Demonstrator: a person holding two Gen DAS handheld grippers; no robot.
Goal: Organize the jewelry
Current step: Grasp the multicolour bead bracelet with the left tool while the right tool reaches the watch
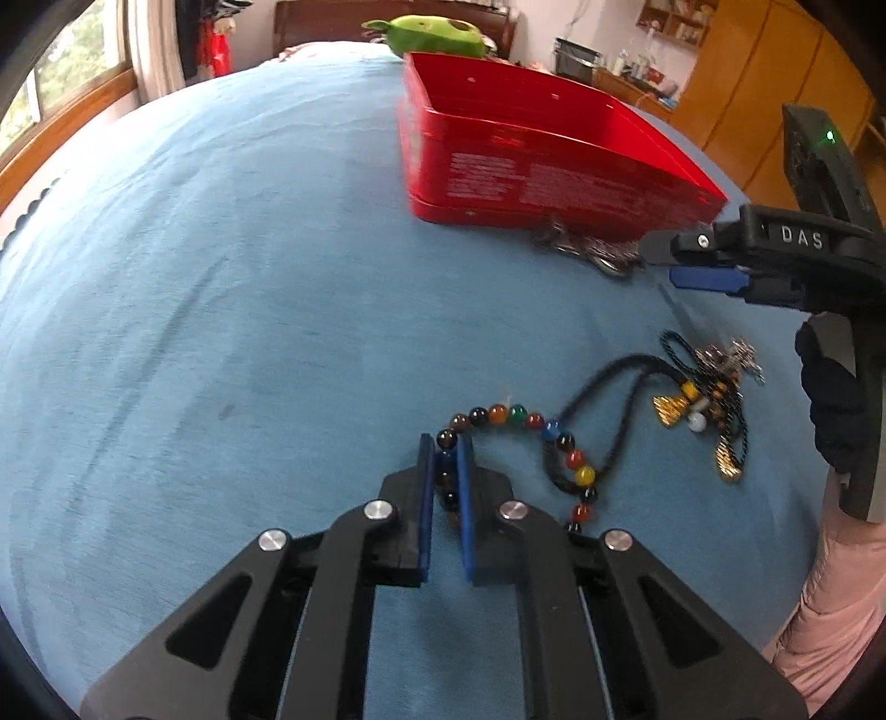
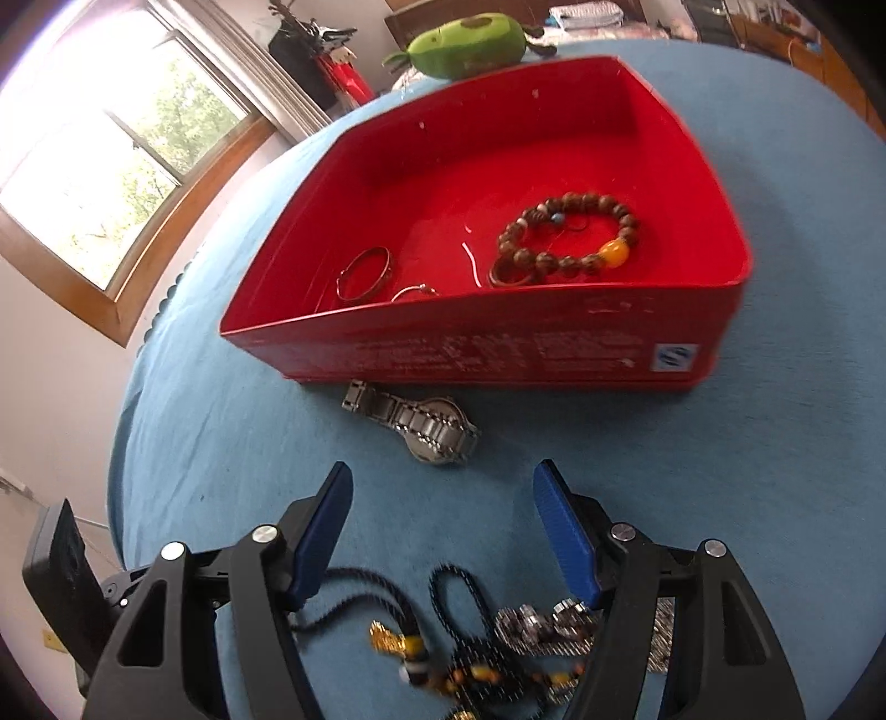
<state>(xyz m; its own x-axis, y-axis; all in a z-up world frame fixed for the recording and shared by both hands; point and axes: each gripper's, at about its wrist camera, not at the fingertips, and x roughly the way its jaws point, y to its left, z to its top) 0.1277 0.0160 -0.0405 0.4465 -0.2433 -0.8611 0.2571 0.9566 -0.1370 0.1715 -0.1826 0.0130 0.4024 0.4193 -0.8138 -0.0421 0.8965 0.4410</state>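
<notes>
My left gripper (image 1: 446,443) is shut on a bracelet of coloured beads (image 1: 518,414) lying on the blue bedspread; dark beads sit pinched between its blue pads. Right of it lies a tangle of black cord necklaces with gold charms (image 1: 695,399). My right gripper (image 2: 443,476) stands open above the cloth, with nothing between its fingers; a steel watch (image 2: 426,423) lies just beyond its tips, against the red box (image 2: 498,354). The same gripper (image 1: 673,260) enters the left wrist view from the right, near the watch (image 1: 587,249). Inside the box lie a wooden bead bracelet (image 2: 570,238) and rings (image 2: 365,271).
The red box (image 1: 554,183) stands on the far middle of the bed. A green plush toy (image 2: 470,41) lies behind it. A window (image 2: 111,149) is at the left and wooden cabinets (image 1: 775,83) at the right. A pink sleeve (image 1: 841,598) shows at the right edge.
</notes>
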